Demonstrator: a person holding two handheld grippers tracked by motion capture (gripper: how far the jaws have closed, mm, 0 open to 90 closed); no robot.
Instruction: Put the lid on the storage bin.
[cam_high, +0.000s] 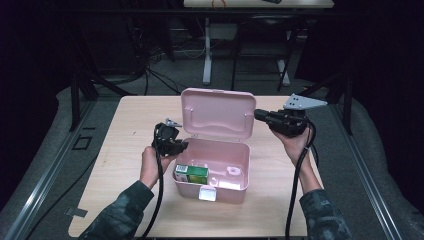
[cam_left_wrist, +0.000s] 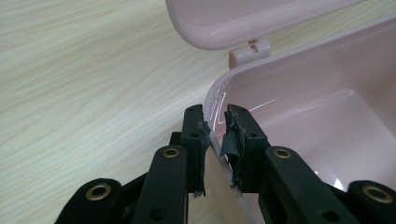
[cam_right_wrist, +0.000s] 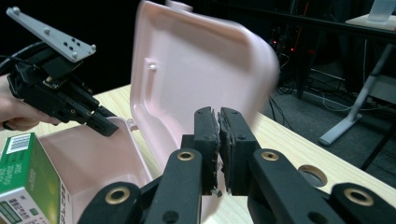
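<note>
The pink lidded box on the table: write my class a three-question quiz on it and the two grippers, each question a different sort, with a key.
1. True or false: the pink box has its lid closed.
2. What is the left gripper clamped on? A) the box's rim B) the green carton C) the white latch
3. Fill in: the right gripper is beside the lid's ____ edge.

Key: 1 false; 2 A; 3 right.

Dim room, lit table (cam_high: 125, 150), blurred lid (cam_right_wrist: 205, 70).
</note>
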